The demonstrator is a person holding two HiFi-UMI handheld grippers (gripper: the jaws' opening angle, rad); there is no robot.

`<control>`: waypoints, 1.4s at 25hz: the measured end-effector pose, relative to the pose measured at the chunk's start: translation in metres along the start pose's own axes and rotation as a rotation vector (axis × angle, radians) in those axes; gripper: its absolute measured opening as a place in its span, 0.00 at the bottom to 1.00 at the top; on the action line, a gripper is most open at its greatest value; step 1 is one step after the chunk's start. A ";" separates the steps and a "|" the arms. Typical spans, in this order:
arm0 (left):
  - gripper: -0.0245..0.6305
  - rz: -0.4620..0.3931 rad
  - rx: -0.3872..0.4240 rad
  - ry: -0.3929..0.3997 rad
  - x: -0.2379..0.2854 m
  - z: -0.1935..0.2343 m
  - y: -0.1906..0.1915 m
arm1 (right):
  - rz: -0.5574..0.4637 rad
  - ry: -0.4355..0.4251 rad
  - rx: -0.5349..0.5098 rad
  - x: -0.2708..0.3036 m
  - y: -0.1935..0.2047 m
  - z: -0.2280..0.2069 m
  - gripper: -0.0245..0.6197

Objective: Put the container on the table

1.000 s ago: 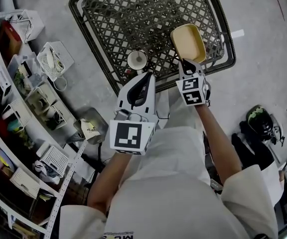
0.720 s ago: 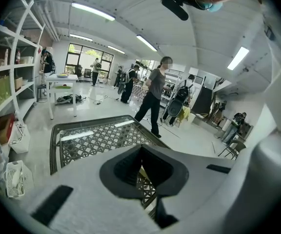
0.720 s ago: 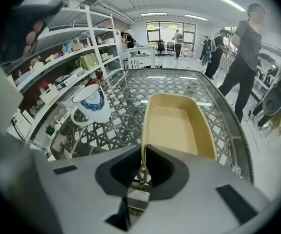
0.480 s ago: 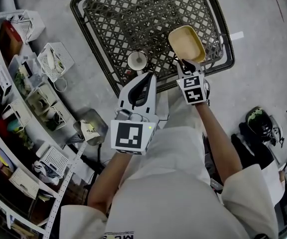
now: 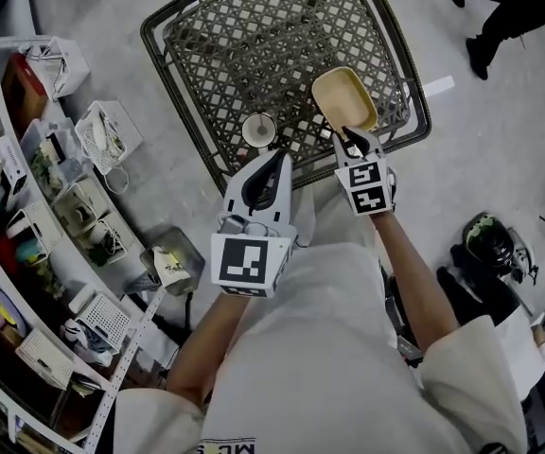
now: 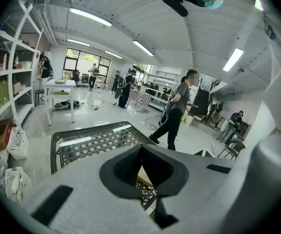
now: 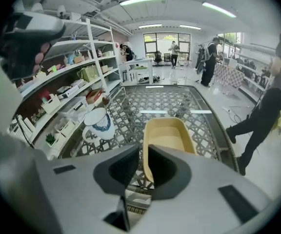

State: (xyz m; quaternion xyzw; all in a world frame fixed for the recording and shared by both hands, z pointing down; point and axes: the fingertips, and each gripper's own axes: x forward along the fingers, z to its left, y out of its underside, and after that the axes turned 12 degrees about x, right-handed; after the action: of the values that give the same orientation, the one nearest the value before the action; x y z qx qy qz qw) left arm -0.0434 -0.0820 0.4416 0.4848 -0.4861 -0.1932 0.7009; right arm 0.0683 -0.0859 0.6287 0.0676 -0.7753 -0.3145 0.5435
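Yellow container (image 5: 343,97): over the lattice table (image 5: 254,26), near-right part; its near rim pinched in the right gripper (image 5: 352,140), jaws almost closed. Left gripper (image 5: 277,156): jaws together, empty, at table's near edge beside white cup (image 5: 258,129).

Lattice table (image 5: 254,36) with white cup (image 5: 259,129)

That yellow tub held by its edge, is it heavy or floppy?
Probably light and stiff: the tub holds its shape though the right gripper pinches only one rim. Held off-centre like that, it may tilt or slip.
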 end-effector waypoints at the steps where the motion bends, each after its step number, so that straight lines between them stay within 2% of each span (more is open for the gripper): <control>1: 0.07 -0.008 0.004 0.001 -0.001 0.000 -0.003 | -0.018 -0.002 -0.003 -0.006 -0.006 0.002 0.14; 6: 0.07 -0.021 0.012 0.012 -0.009 -0.004 -0.014 | -0.129 -0.017 -0.014 -0.042 -0.044 0.011 0.09; 13: 0.07 -0.068 0.025 0.030 -0.018 -0.008 -0.036 | -0.295 -0.014 -0.049 -0.102 -0.099 0.017 0.08; 20: 0.07 -0.141 0.043 0.052 -0.025 -0.013 -0.066 | -0.453 0.026 -0.030 -0.177 -0.137 0.015 0.08; 24: 0.07 -0.175 0.073 0.059 -0.031 -0.012 -0.081 | -0.532 0.041 -0.033 -0.217 -0.149 0.017 0.08; 31: 0.07 -0.228 0.105 0.053 -0.049 -0.015 -0.103 | -0.600 0.032 -0.095 -0.278 -0.155 0.017 0.08; 35: 0.07 -0.243 0.125 0.049 -0.063 -0.015 -0.109 | -0.635 0.035 -0.086 -0.301 -0.156 0.024 0.08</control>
State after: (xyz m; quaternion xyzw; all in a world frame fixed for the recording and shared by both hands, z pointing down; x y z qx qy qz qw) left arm -0.0370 -0.0774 0.3151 0.5873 -0.4176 -0.2341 0.6526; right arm 0.1307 -0.0658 0.2956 0.2885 -0.6922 -0.4995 0.4337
